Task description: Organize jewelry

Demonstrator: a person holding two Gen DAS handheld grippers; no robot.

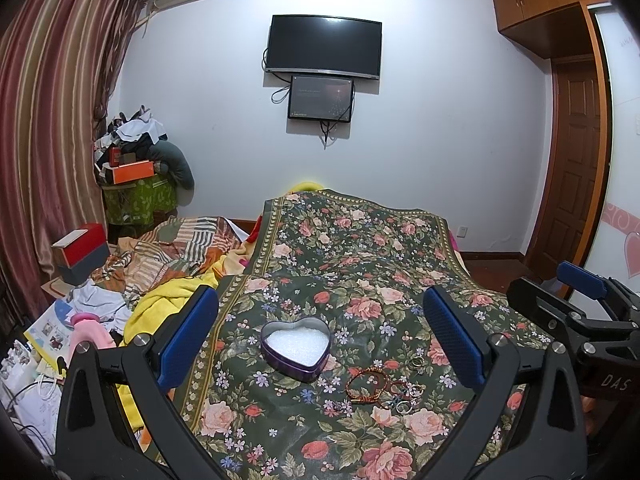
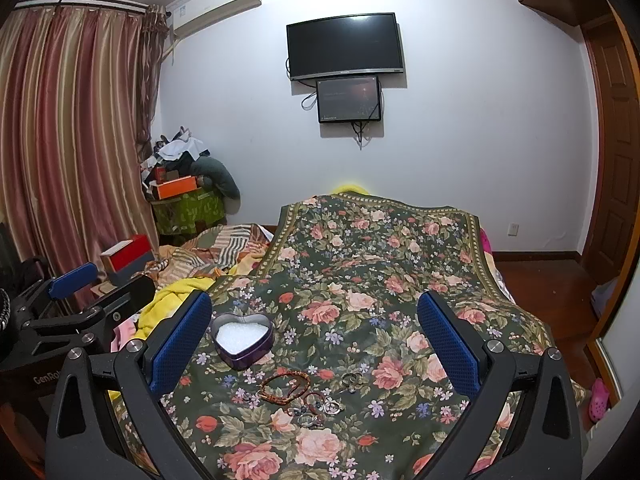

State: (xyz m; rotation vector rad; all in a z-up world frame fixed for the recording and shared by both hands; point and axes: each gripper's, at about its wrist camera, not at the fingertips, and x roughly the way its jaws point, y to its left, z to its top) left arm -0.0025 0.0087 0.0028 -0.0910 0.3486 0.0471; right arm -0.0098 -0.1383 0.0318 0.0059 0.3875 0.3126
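Observation:
A purple heart-shaped tin (image 1: 296,347) (image 2: 243,339) with white padding inside stands open on the floral cloth (image 1: 360,256) (image 2: 380,264). To its right lie a red-brown braided bracelet (image 1: 367,385) (image 2: 285,387) and several small rings and charms (image 1: 404,396) (image 2: 320,408). My left gripper (image 1: 320,328) hovers open above the tin and jewelry, nothing between its blue pads. My right gripper (image 2: 316,326) is open too, above the bracelet and rings. Each gripper also shows at the edge of the other's view.
The cloth covers a bed. Crumpled blankets and a yellow towel (image 1: 168,300) lie to the left, with a red and grey box (image 1: 82,256) and piled clutter (image 1: 136,160) by the curtain. A television (image 1: 324,46) hangs on the wall; a wooden door (image 1: 576,184) is at right.

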